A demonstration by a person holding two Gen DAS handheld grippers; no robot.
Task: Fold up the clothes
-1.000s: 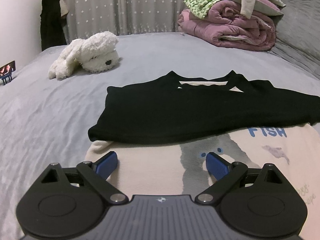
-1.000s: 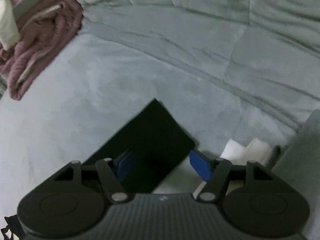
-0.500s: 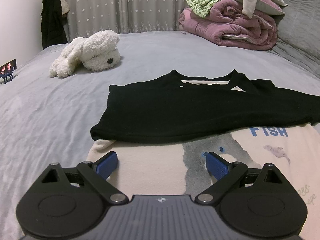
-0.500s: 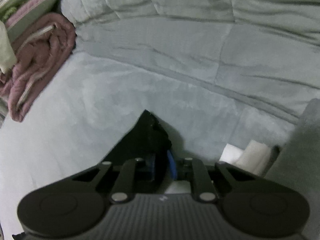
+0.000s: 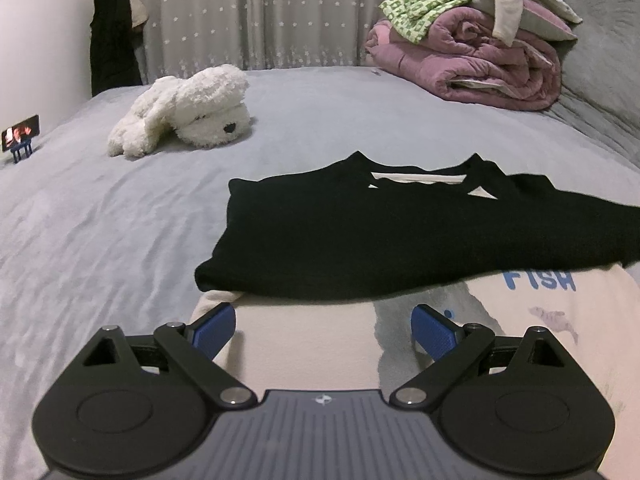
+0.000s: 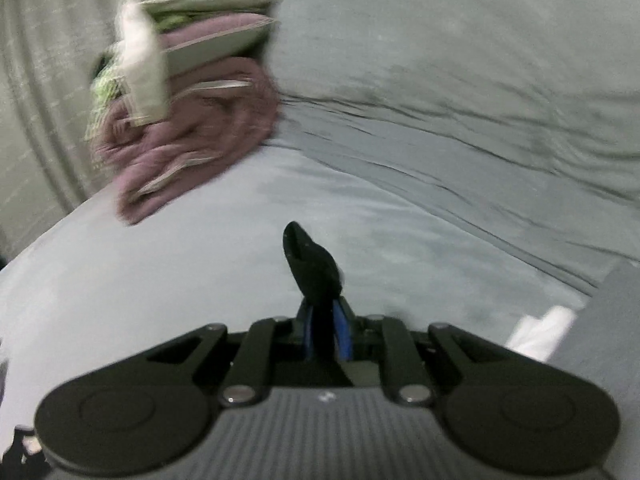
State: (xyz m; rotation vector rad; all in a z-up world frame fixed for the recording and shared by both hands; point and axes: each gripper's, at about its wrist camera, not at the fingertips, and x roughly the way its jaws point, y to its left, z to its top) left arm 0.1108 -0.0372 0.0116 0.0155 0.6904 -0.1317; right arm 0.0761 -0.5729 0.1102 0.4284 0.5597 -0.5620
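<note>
A cream T-shirt (image 5: 320, 344) with black sleeves (image 5: 400, 236) and a "FISH" print lies flat on the grey bed (image 5: 100, 220); the sleeves are folded across its chest. My left gripper (image 5: 324, 326) is open, just above the shirt's lower left part, holding nothing. My right gripper (image 6: 324, 332) is shut on a black sleeve end (image 6: 312, 264), which sticks up between the blue pads, lifted above the bed (image 6: 180, 280). The right wrist view is blurred.
A white plush dog (image 5: 188, 110) lies at the far left. A pile of purple bedding and clothes (image 5: 472, 48) sits at the far right and also shows in the right wrist view (image 6: 188, 136). A phone on a stand (image 5: 20, 136) is at the left edge. White items (image 6: 540, 328) lie at the right.
My right gripper closed on the black sleeve end and lifted it, swinging up and to the left. My left gripper stayed open and barely moved.
</note>
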